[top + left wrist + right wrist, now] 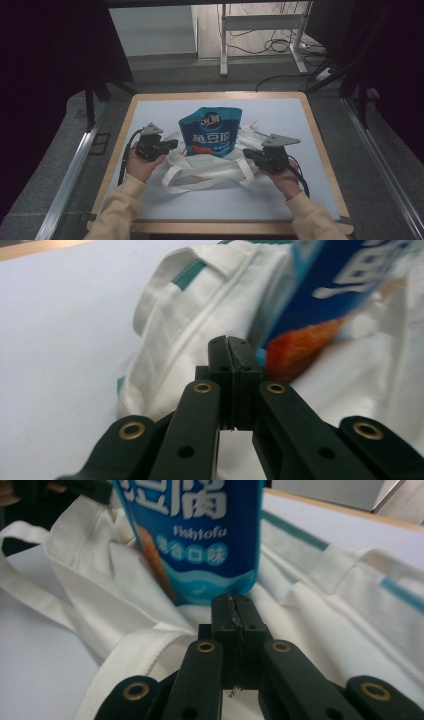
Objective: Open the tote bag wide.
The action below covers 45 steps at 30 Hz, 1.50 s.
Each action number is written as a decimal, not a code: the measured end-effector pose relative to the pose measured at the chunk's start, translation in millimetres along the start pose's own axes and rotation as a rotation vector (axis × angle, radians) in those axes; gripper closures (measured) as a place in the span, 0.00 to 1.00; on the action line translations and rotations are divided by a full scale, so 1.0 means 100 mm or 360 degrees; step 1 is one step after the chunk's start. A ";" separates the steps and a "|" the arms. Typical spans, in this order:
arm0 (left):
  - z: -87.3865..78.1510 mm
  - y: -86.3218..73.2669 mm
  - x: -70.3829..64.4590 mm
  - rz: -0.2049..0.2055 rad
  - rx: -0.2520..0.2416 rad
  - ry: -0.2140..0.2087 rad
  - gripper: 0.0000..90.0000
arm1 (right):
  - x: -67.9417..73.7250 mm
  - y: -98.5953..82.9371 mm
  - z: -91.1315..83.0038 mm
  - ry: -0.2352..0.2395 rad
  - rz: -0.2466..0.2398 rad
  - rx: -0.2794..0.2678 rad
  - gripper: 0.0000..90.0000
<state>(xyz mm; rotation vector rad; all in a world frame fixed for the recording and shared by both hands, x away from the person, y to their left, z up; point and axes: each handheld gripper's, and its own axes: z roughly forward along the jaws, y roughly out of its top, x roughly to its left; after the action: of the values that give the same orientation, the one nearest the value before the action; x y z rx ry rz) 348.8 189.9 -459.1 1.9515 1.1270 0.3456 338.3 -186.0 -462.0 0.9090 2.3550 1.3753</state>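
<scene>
We logged the bench (150,107) first: a pale work surface with a wooden rim, carrying a white tote bag (210,167) spread flat across its middle, straps trailing toward the person's side. On the bag's far part stood a blue snack pouch (211,131), upright or nearly so, its long axis running away from the person and its lower end at the bag's mouth. The left tool (172,145) sat just left of the pouch's lower edge; the right tool (248,153) sat just right of it and slightly nearer the person, so the pouch lay between the two, inward and forward of each. We judged the left tool marginally nearer the pouch. Both tools were clenched: in the left gripper view the left tool (229,347) had its jaws pressed flat together, and we could not tell whether any cloth was caught between them; in the right gripper view the right tool (233,607) looked pinched on a thin layer of bag fabric at the seam, with frayed threads along the jaw line. The right gripper view read the pouch's lettering and curved bottom edge; the left gripper view gave the bag's teal trim (190,274) and the pouch's orange corner.
</scene>
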 end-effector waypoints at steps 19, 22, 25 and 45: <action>0.36 0.02 0.20 -0.0138 0.0063 0.0056 1.00 | 0.17 -0.47 0.09 0.0100 -0.0046 0.0272 0.99; 0.38 0.02 0.21 -0.0146 0.0064 0.0059 1.00 | 0.18 -0.52 0.09 0.0105 -0.0045 0.0278 0.99; 0.39 0.02 0.21 -0.0143 0.0066 0.0057 1.00 | 0.17 -0.55 0.09 0.0112 -0.0035 0.0275 0.99; -0.06 0.05 0.00 -0.0037 -0.0079 0.0011 0.99 | 0.09 -0.22 -0.11 0.0042 -0.0028 0.0055 0.98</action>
<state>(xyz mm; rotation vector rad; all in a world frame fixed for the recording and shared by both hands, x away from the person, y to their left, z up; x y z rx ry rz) 348.0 192.1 -451.8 1.8940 1.1342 0.3650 317.2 -195.6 -474.8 0.8828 2.4079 1.3521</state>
